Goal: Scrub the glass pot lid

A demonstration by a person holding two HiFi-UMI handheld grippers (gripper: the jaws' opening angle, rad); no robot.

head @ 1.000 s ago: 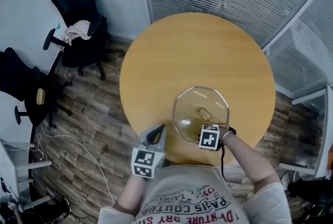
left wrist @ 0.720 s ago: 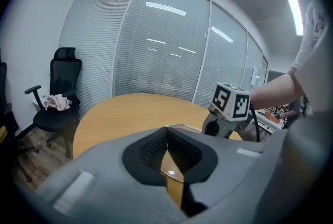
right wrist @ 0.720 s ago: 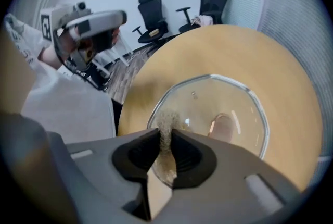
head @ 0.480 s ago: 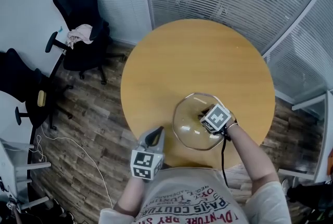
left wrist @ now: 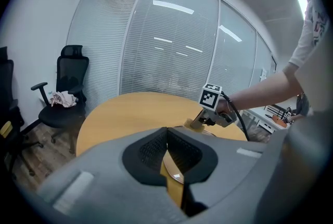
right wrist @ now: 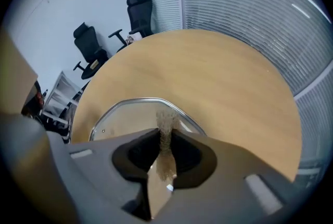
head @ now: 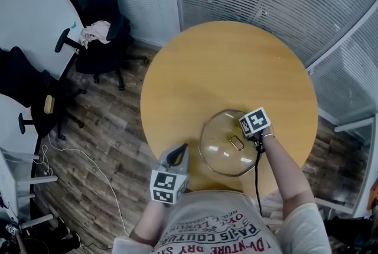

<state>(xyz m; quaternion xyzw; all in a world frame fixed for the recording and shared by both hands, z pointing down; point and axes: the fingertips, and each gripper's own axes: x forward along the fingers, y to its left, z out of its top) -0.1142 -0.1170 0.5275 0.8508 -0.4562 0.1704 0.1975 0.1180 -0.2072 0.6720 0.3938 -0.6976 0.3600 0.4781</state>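
**Current step.** Scrubbing appears to be under way. The clear glass pot lid with a metal rim (head: 220, 152) lies flat on the round wooden table (head: 224, 64), near the edge closest to the person. The right tool (right wrist: 165, 137) has its jaws clamped on a tan fibrous scrub pad (right wrist: 166, 116). The pad is positioned at the lid's far right rim zone. It appears to rest on the glass, but contact cannot be confirmed. The left tool (left wrist: 167, 134) is held off the table edge, well apart from the lid. Its jaws are brought together and carry nothing.

**Next move.** Judged requirement: draw the pad across the remaining glass, working round the small centre handle (head: 236, 142). The unrestrained lid may slide, so steadying it with the left tool is advisable.

**Markings.** The lid shows no legible brand. The printed shirt (head: 218, 229) reads upside down, and only "COUTUR" can be made out.
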